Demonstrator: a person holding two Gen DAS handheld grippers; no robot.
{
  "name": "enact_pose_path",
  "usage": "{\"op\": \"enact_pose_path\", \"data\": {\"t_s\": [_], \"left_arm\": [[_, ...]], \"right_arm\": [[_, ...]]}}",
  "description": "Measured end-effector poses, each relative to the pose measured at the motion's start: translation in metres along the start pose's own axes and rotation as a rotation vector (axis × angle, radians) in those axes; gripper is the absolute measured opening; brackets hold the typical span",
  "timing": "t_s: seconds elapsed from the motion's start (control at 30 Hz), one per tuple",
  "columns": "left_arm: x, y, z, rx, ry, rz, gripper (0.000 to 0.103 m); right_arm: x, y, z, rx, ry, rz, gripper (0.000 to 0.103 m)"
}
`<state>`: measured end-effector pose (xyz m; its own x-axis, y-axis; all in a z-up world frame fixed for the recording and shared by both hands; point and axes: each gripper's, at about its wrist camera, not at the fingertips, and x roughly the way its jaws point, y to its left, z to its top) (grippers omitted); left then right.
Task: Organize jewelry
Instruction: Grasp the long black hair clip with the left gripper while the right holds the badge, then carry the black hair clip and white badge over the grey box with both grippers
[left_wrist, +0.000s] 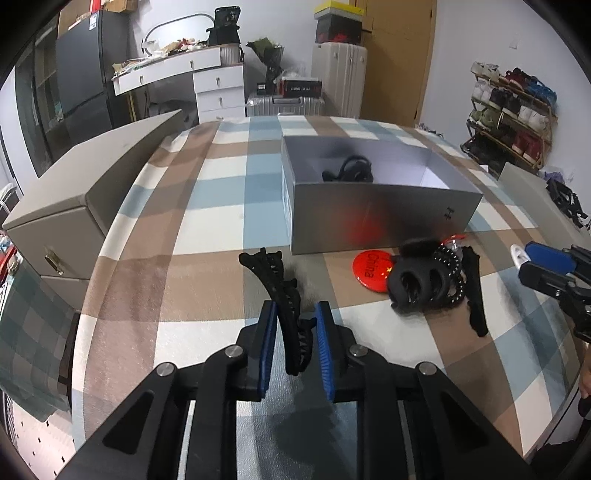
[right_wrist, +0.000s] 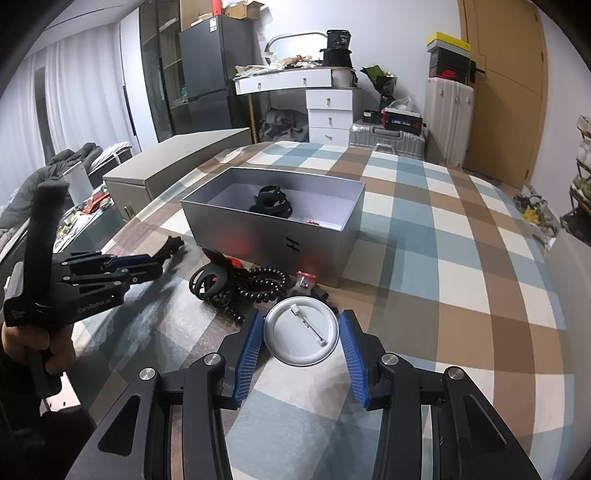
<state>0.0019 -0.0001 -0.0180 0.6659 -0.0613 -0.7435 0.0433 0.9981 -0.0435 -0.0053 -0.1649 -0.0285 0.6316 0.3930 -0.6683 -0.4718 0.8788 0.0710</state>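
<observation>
The long black hair clip (left_wrist: 284, 295) lies on the checked tablecloth (left_wrist: 207, 229) in front of the silver box (left_wrist: 380, 218), its near end between the blue pads of the left gripper (left_wrist: 295, 343); the jaws stand narrow around it and appear to press on it, though contact on the right pad is hard to be sure of. The right gripper (right_wrist: 301, 350) is closed on a round pin badge (right_wrist: 301, 334), white back and pin up, with both pads against its rim. Just ahead of it sit a black claw clip (right_wrist: 210, 282), a black coil hair tie (right_wrist: 264, 282) and a small red-capped item (right_wrist: 306, 280), all close to the box wall; a red badge (left_wrist: 369, 266) lies beside them. The box already holds a dark clip (right_wrist: 271, 203). The risk, as I judge it: the long clip is curved and toothed and gripped only near one end, so it may pivot or slip out on the lift, or catch the box rim going in; the badge, held by its thin edge, could flip free. The table is large and mostly bare beyond the box, with a grey drawer case (left_wrist: 74, 206) at its left. Behind are a white dresser (left_wrist: 207, 81), suitcases (left_wrist: 340, 77) and a shoe rack (left_wrist: 509, 110)
</observation>
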Motion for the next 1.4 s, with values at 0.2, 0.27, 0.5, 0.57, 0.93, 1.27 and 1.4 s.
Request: {"op": "enact_pose_path", "data": {"t_s": [0.2, 0.27, 0.5, 0.57, 0.93, 1.27, 1.4], "left_arm": [[-0.008, 0.003, 0.005, -0.007, -0.048, -0.009, 0.015], [-0.013, 0.005, 0.006, -0.018, -0.07, -0.013, 0.015], [-0.025, 0.008, 0.011, -0.026, -0.129, -0.024, 0.014], [-0.025, 0.008, 0.009, -0.022, -0.129, -0.027, 0.014], [-0.038, 0.014, 0.008, -0.05, -0.197, -0.045, 0.014], [-0.054, 0.01, 0.024, -0.04, -0.283, -0.075, 0.014], [-0.053, 0.006, 0.034, -0.034, -0.305, -0.101, 0.014]], "right_arm": [[-0.002, 0.001, 0.001, 0.002, -0.01, 0.004, 0.042], [-0.004, 0.001, 0.002, 0.005, -0.02, 0.009, 0.042], [-0.008, 0.002, 0.007, -0.001, -0.042, 0.013, 0.042], [-0.008, 0.003, 0.008, -0.003, -0.044, 0.013, 0.042], [-0.009, 0.004, 0.012, -0.005, -0.054, 0.017, 0.042], [-0.021, 0.003, 0.023, 0.004, -0.122, 0.039, 0.042], [-0.022, 0.001, 0.031, 0.02, -0.15, 0.053, 0.042]]}}
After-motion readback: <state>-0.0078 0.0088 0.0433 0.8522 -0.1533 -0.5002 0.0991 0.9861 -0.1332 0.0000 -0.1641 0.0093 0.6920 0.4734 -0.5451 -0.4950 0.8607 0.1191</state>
